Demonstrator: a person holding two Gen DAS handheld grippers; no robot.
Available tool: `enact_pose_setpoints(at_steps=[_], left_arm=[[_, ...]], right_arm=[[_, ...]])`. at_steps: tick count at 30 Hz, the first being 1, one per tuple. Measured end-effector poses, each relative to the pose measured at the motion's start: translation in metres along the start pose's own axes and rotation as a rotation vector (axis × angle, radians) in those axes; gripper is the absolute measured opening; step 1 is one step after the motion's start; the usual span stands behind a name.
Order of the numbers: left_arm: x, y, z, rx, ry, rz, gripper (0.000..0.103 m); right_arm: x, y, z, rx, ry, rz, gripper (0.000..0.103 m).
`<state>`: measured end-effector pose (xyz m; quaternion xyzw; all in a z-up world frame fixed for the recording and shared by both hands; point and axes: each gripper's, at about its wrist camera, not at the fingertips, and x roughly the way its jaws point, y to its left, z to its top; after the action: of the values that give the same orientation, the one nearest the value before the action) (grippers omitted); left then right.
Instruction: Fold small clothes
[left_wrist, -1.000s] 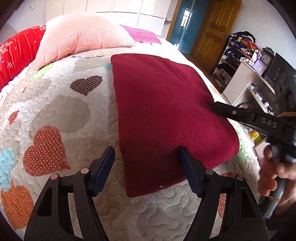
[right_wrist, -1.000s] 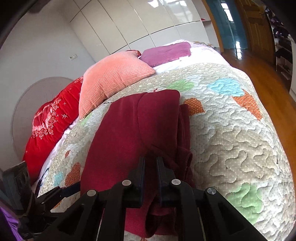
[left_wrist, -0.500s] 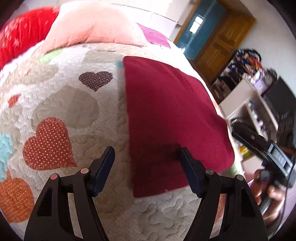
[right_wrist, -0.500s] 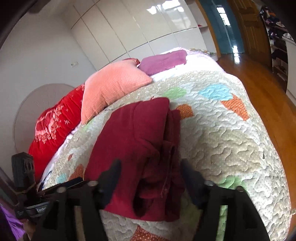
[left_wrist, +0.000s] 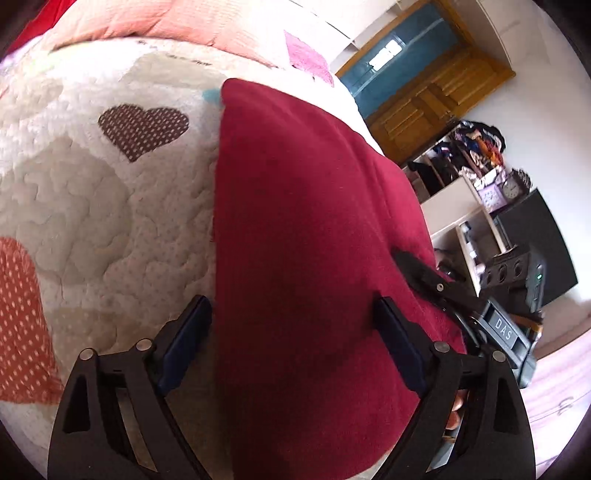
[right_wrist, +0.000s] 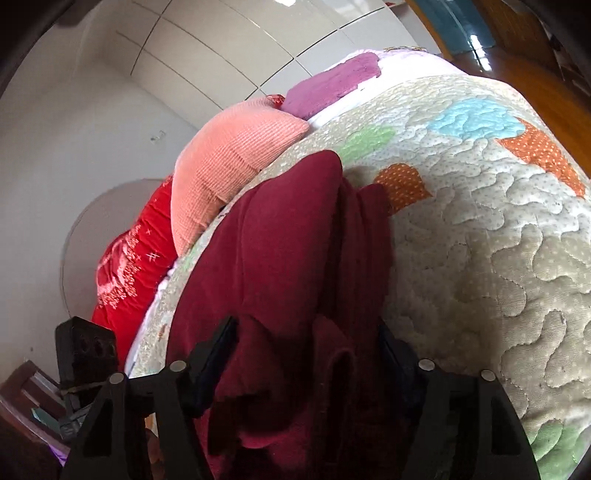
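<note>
**Both grippers spread wide over the maroon cloth**

In the left wrist view the left gripper (left_wrist: 291, 343) fills the bottom of the frame with its jaws far apart. The maroon cloth (left_wrist: 314, 240) runs from the upper middle of the frame down between the two fingers and past them to the bottom edge. The left finger (left_wrist: 186, 343) sits at the cloth's left border, over the quilt (left_wrist: 74, 206); the right finger (left_wrist: 397, 347) lies over the cloth. Nothing is pinched between them. Whether the pads press on the fabric cannot be told.

At the right of that frame the right gripper (left_wrist: 417, 267) reaches in from the lower right, its tip at the cloth's right edge.

In the right wrist view the right gripper (right_wrist: 306, 354) is also spread wide at the bottom of the frame. Bunched folds of the cloth (right_wrist: 288, 251) rise between its fingers and partly cover them, but the jaws do not clamp it.

The cloth lies on the quilt in the centre of both frames, folded, with loose layered edges toward the right gripper. A pink pillow (right_wrist: 236, 162) sits behind it, upper left in the right wrist view.
</note>
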<state>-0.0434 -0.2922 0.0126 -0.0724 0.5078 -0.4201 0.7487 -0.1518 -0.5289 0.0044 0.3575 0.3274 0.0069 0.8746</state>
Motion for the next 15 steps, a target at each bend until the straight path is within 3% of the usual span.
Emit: enact_pose_setpoints(at_steps=[2, 6, 8, 11, 13, 15], left_arm=[[-0.009, -0.009, -0.002, 0.040, -0.003, 0.016, 0.074], [-0.047, -0.019, -0.020, 0.085, -0.014, 0.014, 0.069], [-0.081, -0.020, -0.040, 0.098, -0.030, 0.006, 0.069], [-0.116, -0.021, -0.079, 0.112, -0.033, 0.052, 0.069], [-0.125, -0.015, -0.107, 0.090, -0.007, 0.104, 0.069], [-0.123, -0.009, -0.126, 0.073, 0.026, 0.155, 0.069]], right_arm=[[-0.009, 0.010, -0.002, -0.018, -0.014, 0.003, 0.047], [-0.038, 0.039, -0.020, -0.060, -0.008, 0.049, 0.045], [-0.053, 0.054, -0.040, -0.064, 0.006, 0.086, 0.045], [-0.064, 0.073, -0.080, -0.068, 0.049, 0.124, 0.045], [-0.062, 0.084, -0.105, -0.113, 0.097, 0.082, 0.050], [-0.061, 0.091, -0.123, -0.176, 0.126, -0.043, 0.057]])
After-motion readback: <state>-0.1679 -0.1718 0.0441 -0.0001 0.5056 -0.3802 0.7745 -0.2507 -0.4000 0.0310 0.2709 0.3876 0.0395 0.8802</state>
